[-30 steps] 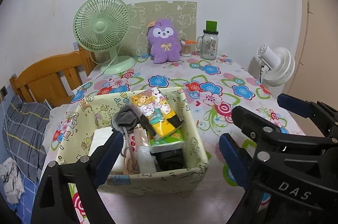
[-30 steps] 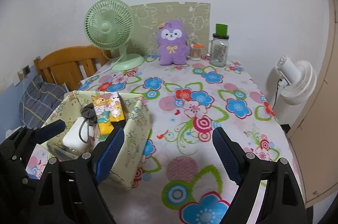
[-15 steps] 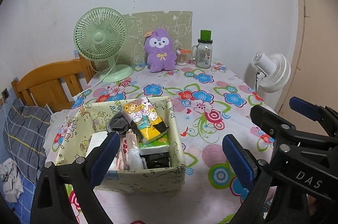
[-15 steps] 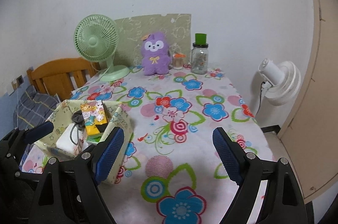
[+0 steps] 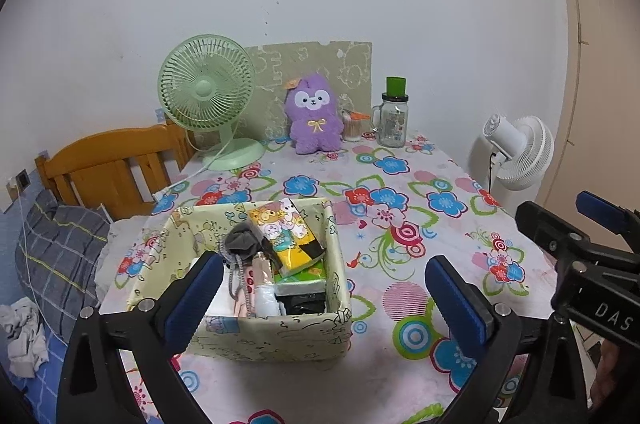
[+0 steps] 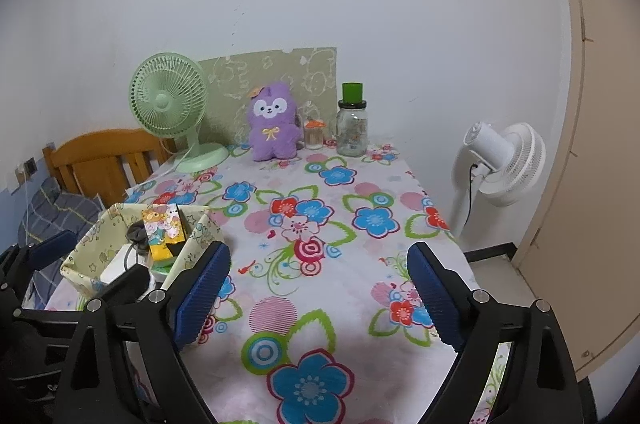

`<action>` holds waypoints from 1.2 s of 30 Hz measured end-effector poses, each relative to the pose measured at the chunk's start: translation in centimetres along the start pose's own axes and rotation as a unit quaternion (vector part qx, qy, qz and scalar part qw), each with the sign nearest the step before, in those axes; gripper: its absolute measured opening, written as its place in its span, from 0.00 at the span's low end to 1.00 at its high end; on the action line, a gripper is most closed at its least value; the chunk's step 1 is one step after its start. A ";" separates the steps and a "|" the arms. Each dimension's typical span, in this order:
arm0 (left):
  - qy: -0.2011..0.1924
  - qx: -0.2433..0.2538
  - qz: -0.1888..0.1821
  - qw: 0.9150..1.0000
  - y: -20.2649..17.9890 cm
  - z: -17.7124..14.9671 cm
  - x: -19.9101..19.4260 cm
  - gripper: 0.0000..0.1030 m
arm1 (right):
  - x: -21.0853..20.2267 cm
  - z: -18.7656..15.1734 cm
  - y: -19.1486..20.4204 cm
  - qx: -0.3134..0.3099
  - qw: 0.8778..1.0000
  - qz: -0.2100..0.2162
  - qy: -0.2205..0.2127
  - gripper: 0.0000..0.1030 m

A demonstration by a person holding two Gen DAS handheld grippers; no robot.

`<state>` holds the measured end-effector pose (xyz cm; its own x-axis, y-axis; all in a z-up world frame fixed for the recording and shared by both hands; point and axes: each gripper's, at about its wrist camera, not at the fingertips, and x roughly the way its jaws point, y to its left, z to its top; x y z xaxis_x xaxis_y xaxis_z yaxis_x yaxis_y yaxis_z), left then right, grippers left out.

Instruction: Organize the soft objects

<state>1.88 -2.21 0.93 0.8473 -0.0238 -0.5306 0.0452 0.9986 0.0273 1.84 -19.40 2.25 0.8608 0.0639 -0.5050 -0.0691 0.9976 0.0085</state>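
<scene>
Nearest: left tool (image 5: 320, 296), blue pads spread wide, nothing between them; its jaws have just been opening. It hangs above the near edge of the tabletop (image 5: 400, 356), which wears a flowered cloth. Right tool (image 6: 318, 288) likewise apart and empty, jaws just opening a little further, over bare cloth to the right of the box.

Next out: fabric box (image 5: 280, 336), pale yellow-green with cartoon print, sits on the left part of the tabletop. Inside: a yellow cartoon packet (image 5: 286, 236) leaning on top, a grey pouch (image 5: 242, 242) with a cord beside it, something white at the left, a green pack and a dark item beneath. Box looks full.

Far edge, against the wall: green desk fan (image 5: 208, 91) at left, purple plush toy (image 5: 315, 117) upright in the middle, a small jar just beside it, then a glass mug jar with green lid (image 5: 393, 117). A patterned green board (image 5: 352, 63) stands behind the plush.

Off the tabletop: white standing fan (image 5: 518, 151) at right; wooden bed frame (image 5: 104, 167) and checked bedding at left.
</scene>
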 end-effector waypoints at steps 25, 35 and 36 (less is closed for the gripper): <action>-0.033 -0.009 0.007 0.999 0.5 0.2 -2.0 1.00 | -2.4 -0.3 -0.6 0.011 0.999 -0.007 -0.030 0.92; -0.036 -0.006 0.006 0.999 0.4 0.4 -2.0 1.00 | -2.3 -0.2 -0.5 0.013 0.999 -0.008 -0.033 0.93; -0.036 -0.006 0.007 0.999 0.4 0.5 -2.0 1.00 | -2.2 -0.2 -0.5 0.013 0.999 -0.008 -0.034 0.93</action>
<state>0.45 -1.75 2.38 0.8835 -0.0128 -0.4683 0.0274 0.9993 0.0243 -0.18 -20.05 3.17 0.8941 0.0490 -0.4452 -0.0427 0.9988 0.0242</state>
